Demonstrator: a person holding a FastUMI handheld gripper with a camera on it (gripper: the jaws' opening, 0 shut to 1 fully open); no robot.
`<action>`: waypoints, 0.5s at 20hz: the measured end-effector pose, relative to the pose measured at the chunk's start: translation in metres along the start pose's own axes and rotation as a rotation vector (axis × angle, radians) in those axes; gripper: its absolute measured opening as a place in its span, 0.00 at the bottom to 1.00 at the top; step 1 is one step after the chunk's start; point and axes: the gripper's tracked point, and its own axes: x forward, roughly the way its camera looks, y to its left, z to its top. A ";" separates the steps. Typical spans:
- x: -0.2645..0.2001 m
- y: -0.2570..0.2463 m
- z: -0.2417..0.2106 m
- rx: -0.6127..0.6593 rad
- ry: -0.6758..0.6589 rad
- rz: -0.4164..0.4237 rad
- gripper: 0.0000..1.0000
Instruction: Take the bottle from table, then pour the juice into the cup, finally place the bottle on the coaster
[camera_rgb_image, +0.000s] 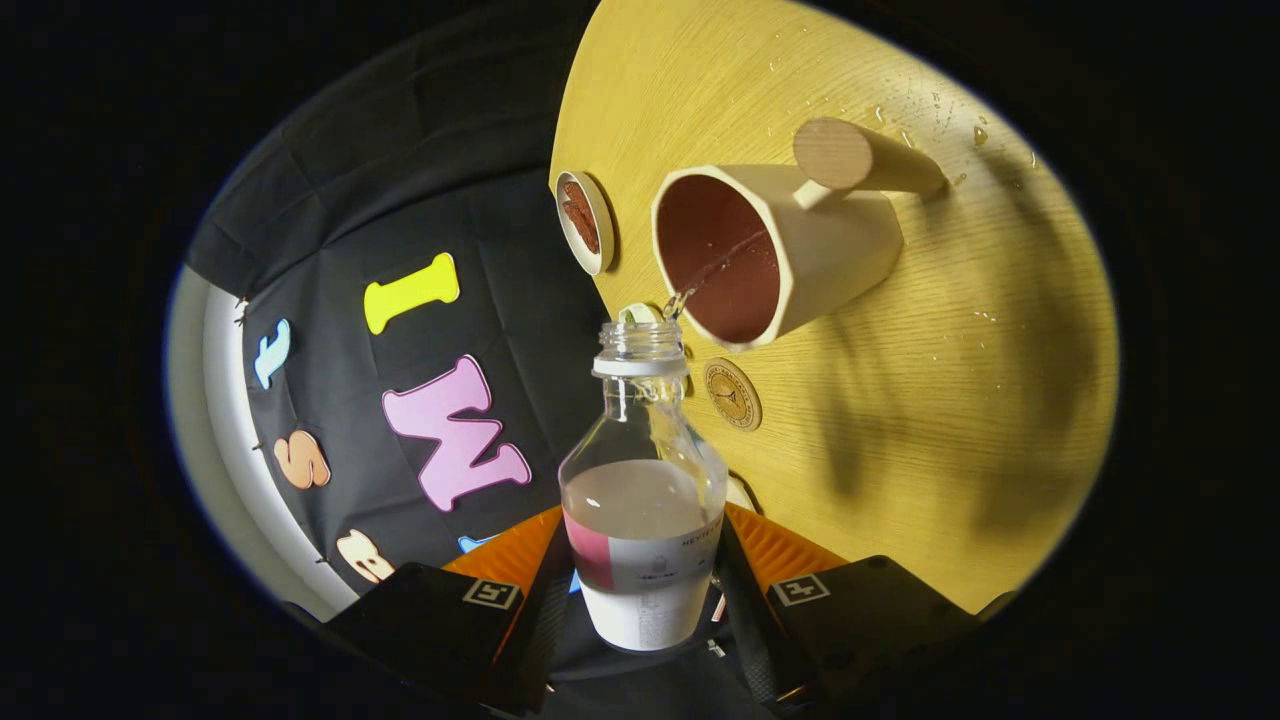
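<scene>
bottle (642, 470) base: hidden between fingers | label print: too small to tell

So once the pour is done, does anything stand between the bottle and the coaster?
Nothing visible does. The gripper holds the bottle, pouring into the cup. The coaster lies bare on the table, beside the bottle's neck, short of the cup.

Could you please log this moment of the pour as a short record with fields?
stage: pouring, not yet finished
gripper: shut on the bottle, one jaw on each side of its lower body
bottle: uncapped, tilted toward the cup, partly full
stream: thin, running from the bottle's mouth into the cup
cup: on the table, just beyond the bottle's mouth; wooden handle
coaster: on the table beside the cup, bare
small dish: near the table's edge, by the cup
table: wooden, droplets scattered past the cup
</scene>
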 end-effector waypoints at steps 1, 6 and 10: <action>0.000 0.001 -0.001 0.005 0.002 0.002 0.76; 0.001 0.002 0.001 0.053 -0.003 0.005 0.76; 0.001 0.004 0.001 0.085 -0.008 0.011 0.76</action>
